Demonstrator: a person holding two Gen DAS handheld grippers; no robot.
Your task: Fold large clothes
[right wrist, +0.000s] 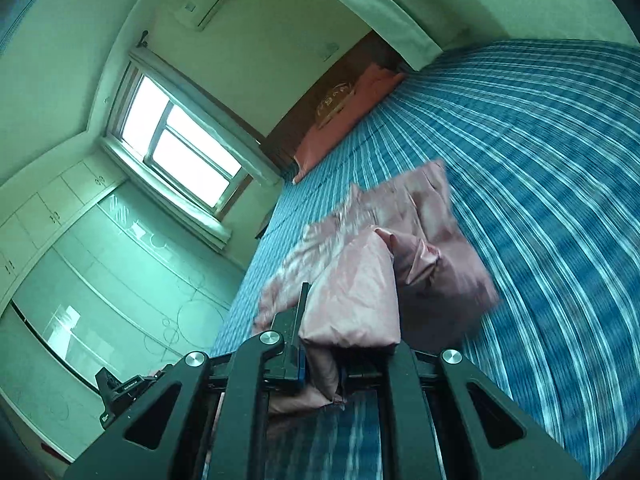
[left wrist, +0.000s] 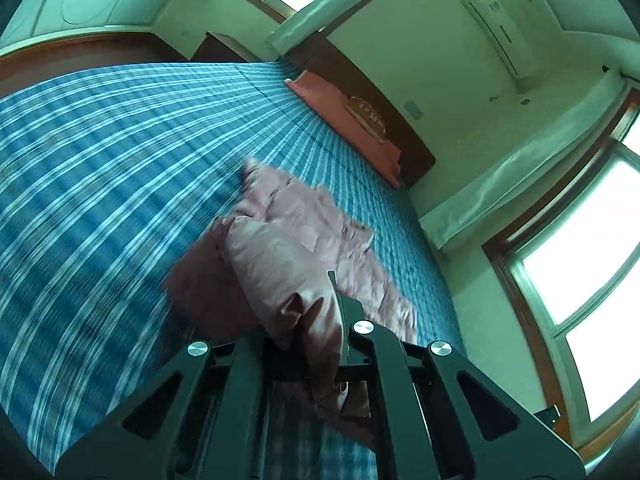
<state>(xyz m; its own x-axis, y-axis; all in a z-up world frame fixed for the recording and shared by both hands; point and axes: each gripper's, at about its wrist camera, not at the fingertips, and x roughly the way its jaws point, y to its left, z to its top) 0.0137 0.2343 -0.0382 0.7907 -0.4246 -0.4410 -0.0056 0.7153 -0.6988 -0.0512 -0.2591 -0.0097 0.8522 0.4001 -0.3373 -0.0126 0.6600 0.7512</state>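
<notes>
A large shiny pink garment [left wrist: 304, 220] lies crumpled on a bed with a blue striped cover [left wrist: 100, 152]. My left gripper [left wrist: 316, 320] is shut on a bunched edge of it, and the cloth drapes over the fingers and hangs below the jaws. In the right wrist view the same pink garment [right wrist: 400, 216] trails from the bed up into my right gripper [right wrist: 348, 320], which is shut on another fold of it. Both held edges are lifted off the cover; the rest still rests on the bed. The cloth hides most of the fingertips.
A salmon pillow [left wrist: 352, 120] lies against the dark wooden headboard [left wrist: 416, 152] at the bed's far end. Windows [right wrist: 180, 148], a wall air conditioner [left wrist: 500, 28] and white wardrobes [right wrist: 52, 208] line the room. The left gripper's body [right wrist: 120, 388] shows low in the right wrist view.
</notes>
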